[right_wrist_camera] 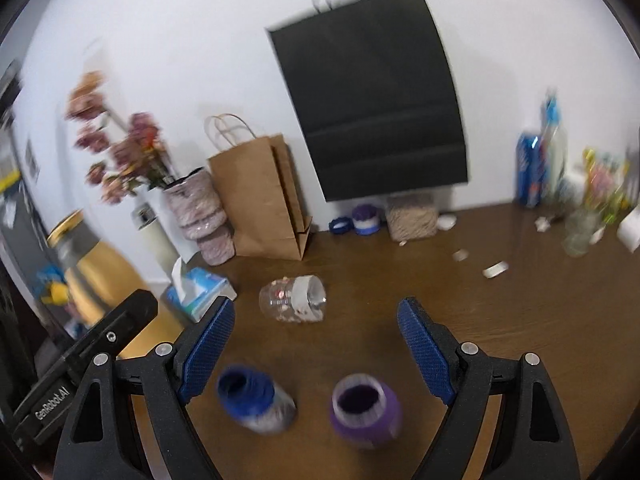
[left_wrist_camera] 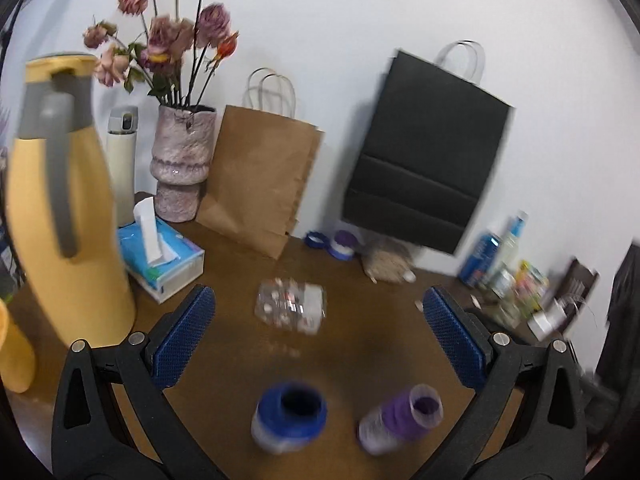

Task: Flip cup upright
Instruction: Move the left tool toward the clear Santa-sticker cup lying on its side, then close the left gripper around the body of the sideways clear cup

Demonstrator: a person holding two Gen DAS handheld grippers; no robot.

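Note:
A clear plastic cup lies on its side in the middle of the brown table; it also shows in the right wrist view, its mouth to the right. A blue-sleeved cup and a purple-sleeved cup stand upright nearer me. My left gripper is open and empty, above the upright cups and short of the lying cup. My right gripper is open and empty, likewise short of it.
A yellow jug, a tissue box, a vase of dried flowers, a brown paper bag and a black bag line the left and back. Bottles and clutter stand at the right. Small scraps lie on the table.

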